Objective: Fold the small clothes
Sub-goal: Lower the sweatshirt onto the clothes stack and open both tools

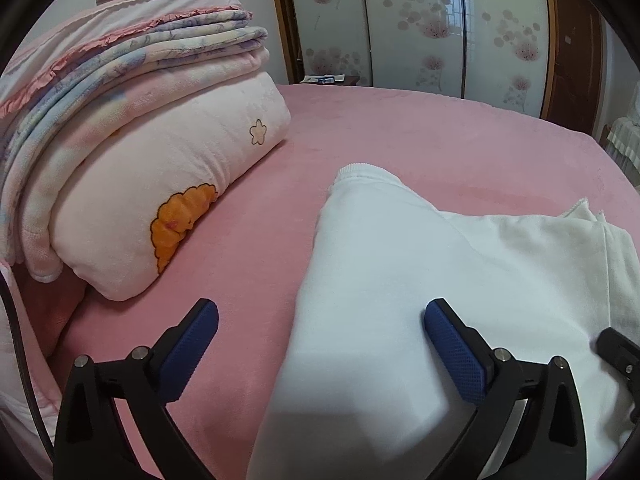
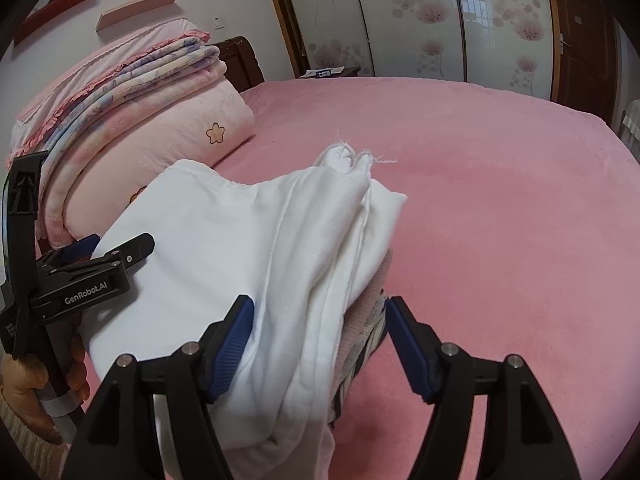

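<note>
A white garment (image 1: 400,280) lies folded on the pink bed (image 1: 440,140). My left gripper (image 1: 320,312) hangs open over its left edge, one blue pad above the sheet and the other above the cloth. In the right wrist view the garment (image 2: 240,232) is bunched into a ridge that runs between the fingers of my open right gripper (image 2: 320,304). The left pad (image 2: 236,340) touches the cloth and the right pad stands apart from it. A striped piece of cloth (image 2: 368,320) shows under the white one. The left gripper (image 2: 116,248) rests at the garment's left side, held by a hand (image 2: 24,380).
A stack of folded pink and floral blankets (image 1: 140,140) fills the left of the bed by the dark headboard (image 2: 240,60). Sliding wardrobe doors (image 1: 420,24) with flower prints stand behind the bed. A small nightstand (image 2: 332,72) sits by them.
</note>
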Demonstrator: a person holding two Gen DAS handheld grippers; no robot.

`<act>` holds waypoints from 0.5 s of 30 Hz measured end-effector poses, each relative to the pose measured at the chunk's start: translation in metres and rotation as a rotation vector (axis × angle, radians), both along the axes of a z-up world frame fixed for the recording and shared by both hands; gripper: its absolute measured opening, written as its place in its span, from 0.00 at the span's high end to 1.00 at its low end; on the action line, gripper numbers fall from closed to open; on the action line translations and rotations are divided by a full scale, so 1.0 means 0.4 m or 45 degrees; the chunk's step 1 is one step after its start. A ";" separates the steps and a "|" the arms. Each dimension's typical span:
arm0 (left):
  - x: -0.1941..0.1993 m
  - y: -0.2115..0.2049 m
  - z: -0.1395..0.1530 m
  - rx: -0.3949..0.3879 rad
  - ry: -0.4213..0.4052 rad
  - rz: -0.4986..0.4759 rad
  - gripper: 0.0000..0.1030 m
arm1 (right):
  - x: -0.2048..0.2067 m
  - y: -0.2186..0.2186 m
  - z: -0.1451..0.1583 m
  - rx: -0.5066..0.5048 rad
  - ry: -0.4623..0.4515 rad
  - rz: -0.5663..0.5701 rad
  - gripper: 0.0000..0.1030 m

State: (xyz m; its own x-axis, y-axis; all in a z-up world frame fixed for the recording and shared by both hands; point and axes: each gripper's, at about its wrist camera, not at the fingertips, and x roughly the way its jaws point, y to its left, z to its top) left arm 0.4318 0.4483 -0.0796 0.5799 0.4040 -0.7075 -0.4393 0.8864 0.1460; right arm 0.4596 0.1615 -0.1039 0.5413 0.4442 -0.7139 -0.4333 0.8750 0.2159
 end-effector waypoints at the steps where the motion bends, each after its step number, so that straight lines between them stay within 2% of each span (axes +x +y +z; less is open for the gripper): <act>1: -0.002 -0.003 0.006 0.010 0.012 0.007 0.01 | -0.008 -0.002 0.011 -0.002 -0.014 -0.005 0.35; 5: -0.028 -0.026 0.043 0.069 0.014 0.025 0.01 | -0.043 -0.035 0.067 -0.009 -0.088 -0.029 0.35; 15: -0.122 -0.128 0.186 0.116 -0.037 -0.024 0.01 | -0.104 -0.115 0.190 -0.011 -0.125 -0.070 0.34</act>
